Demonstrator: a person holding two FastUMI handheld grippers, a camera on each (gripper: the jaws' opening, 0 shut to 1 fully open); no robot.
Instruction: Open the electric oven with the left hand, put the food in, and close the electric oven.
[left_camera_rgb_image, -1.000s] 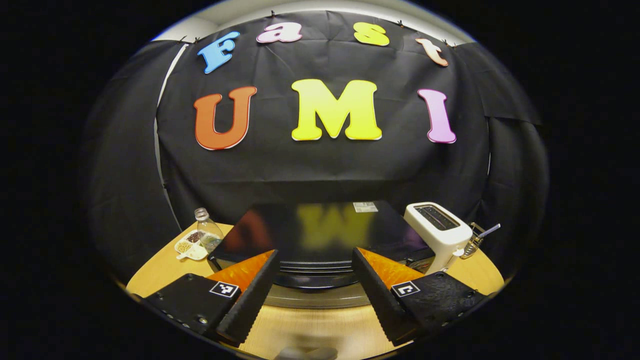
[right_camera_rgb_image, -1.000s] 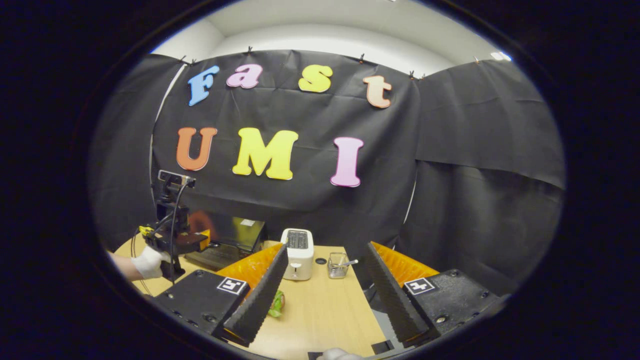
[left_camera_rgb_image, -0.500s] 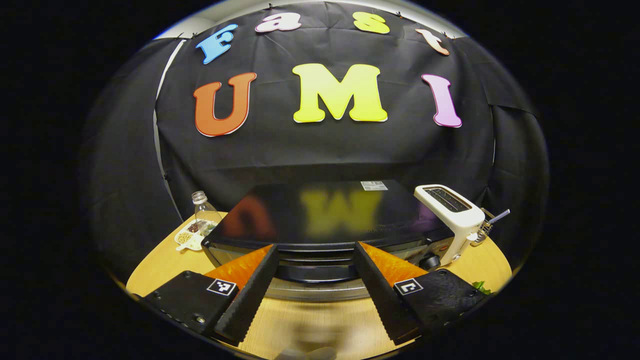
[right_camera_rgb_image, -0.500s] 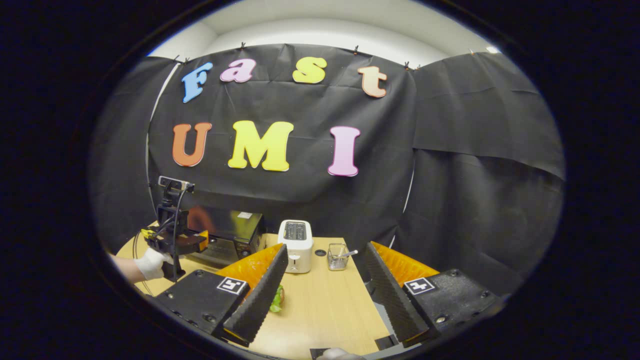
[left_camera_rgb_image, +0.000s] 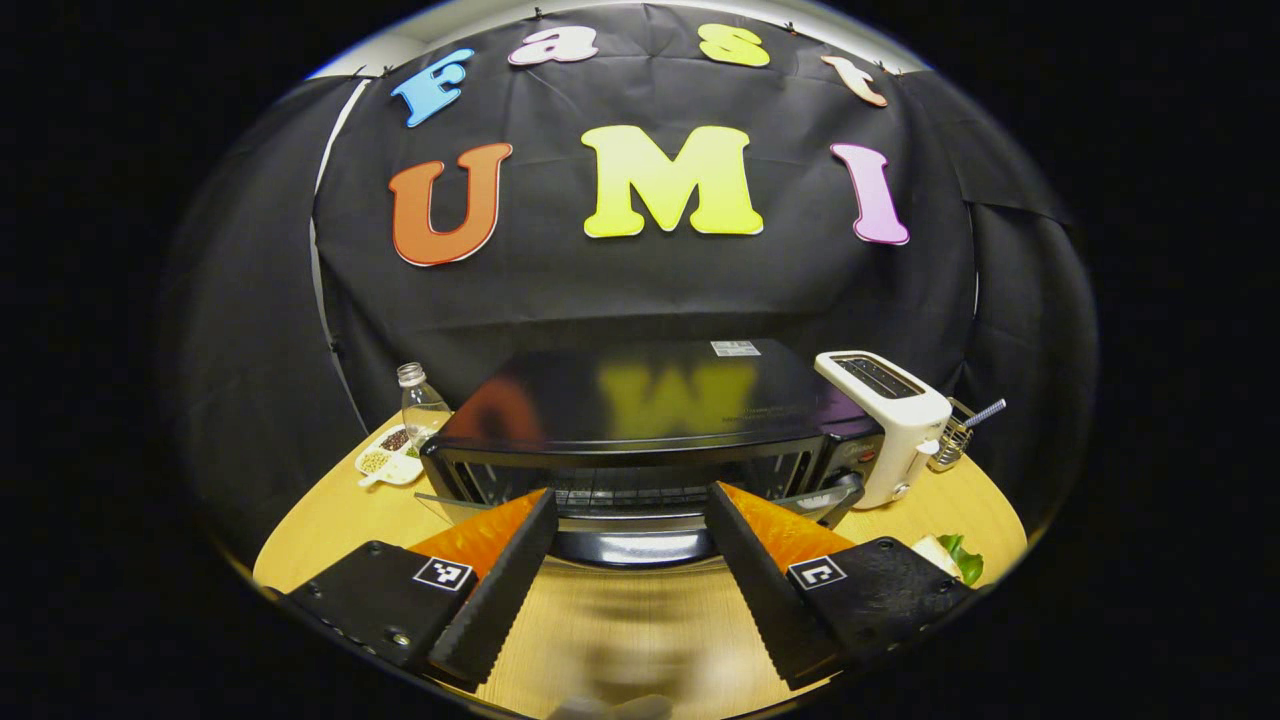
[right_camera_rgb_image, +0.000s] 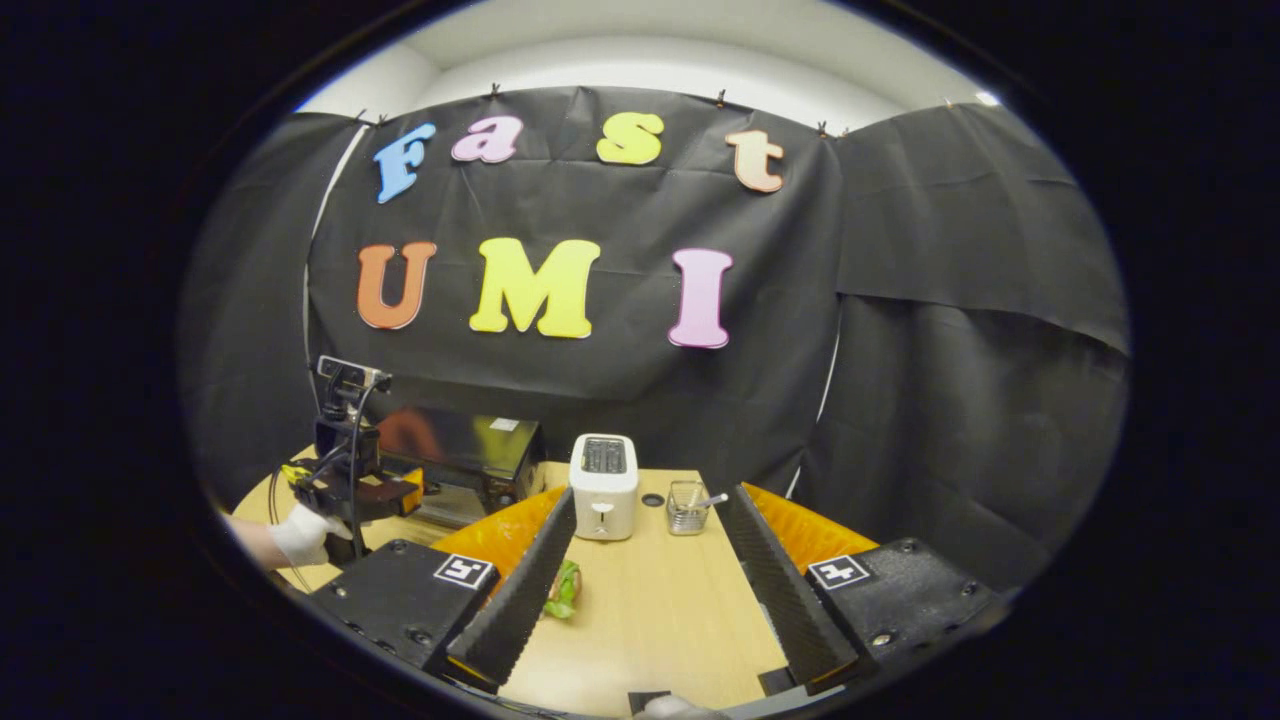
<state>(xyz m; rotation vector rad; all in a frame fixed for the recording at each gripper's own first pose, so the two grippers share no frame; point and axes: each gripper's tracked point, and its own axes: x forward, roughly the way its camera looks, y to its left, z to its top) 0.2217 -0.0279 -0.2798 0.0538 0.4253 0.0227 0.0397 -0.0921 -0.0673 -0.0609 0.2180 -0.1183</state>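
Wooden bench (left_camera_rgb_image: 330, 520) before black cloth walls. Left to right: a divided dish (left_camera_rgb_image: 388, 463) of seeds beside a clear bottle (left_camera_rgb_image: 420, 398); the electric oven (left_camera_rgb_image: 640, 425), door partly lowered, facing the released left hand-held gripper (left_camera_rgb_image: 625, 575); a white toaster (left_camera_rgb_image: 885, 410); a wire basket (right_camera_rgb_image: 685, 507). Food (right_camera_rgb_image: 563, 592) lies on the bench by the released right hand-held gripper (right_camera_rgb_image: 650, 590).

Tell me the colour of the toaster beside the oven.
White toaster, clearest in the left gripper view.
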